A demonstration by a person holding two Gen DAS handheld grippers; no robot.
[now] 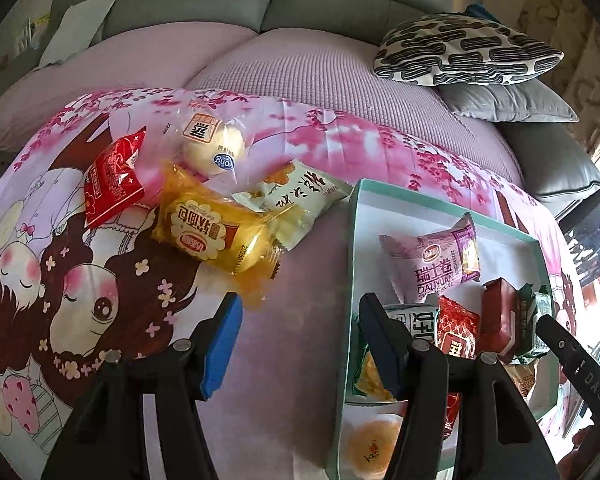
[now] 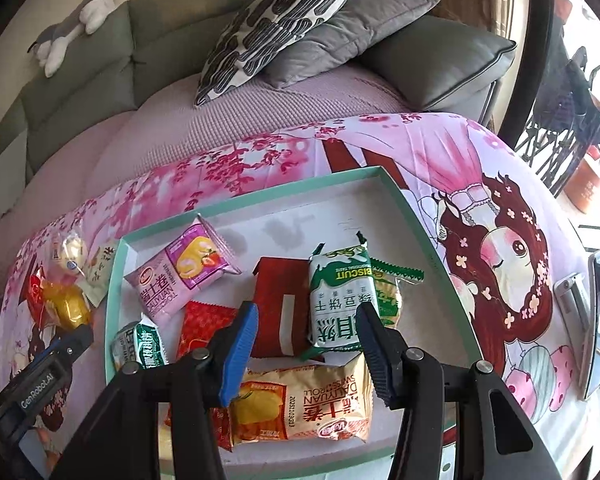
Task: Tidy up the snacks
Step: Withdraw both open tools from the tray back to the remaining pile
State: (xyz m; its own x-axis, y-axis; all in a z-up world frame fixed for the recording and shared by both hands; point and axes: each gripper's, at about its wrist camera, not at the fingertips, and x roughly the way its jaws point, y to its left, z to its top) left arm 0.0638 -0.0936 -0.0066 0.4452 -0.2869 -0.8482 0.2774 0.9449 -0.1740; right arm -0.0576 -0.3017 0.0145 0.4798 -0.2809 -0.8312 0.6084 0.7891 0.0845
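While both grippers hang over the cartoon-print cloth [image 1: 112, 264] that covers the tabletop, neither has anything between its fingers. The left gripper [image 1: 300, 344] has its fingers apart over a bare patch of cloth, between the loose snacks and the teal-rimmed tray [image 1: 354, 216]. Just beyond it lie a yellow bread packet [image 1: 216, 236], a red packet [image 1: 114, 180], a clear-wrapped round bun [image 1: 212, 144] and a pale green packet [image 1: 296, 196], overlapping one another outside the tray. The right gripper [image 2: 308, 344] also has its fingers apart, empty, above the tray [image 2: 260, 196]. Inside the tray lie a pink Swiss roll packet [image 2: 184, 276], a green and white biscuit packet [image 2: 340, 300], a dark red packet [image 2: 280, 304], a small green packet [image 2: 140, 344] and an orange Swiss roll packet [image 2: 304, 404] nearest the camera. A patterned cushion [image 2: 276, 20] rests on the sofa [image 2: 80, 64] behind.
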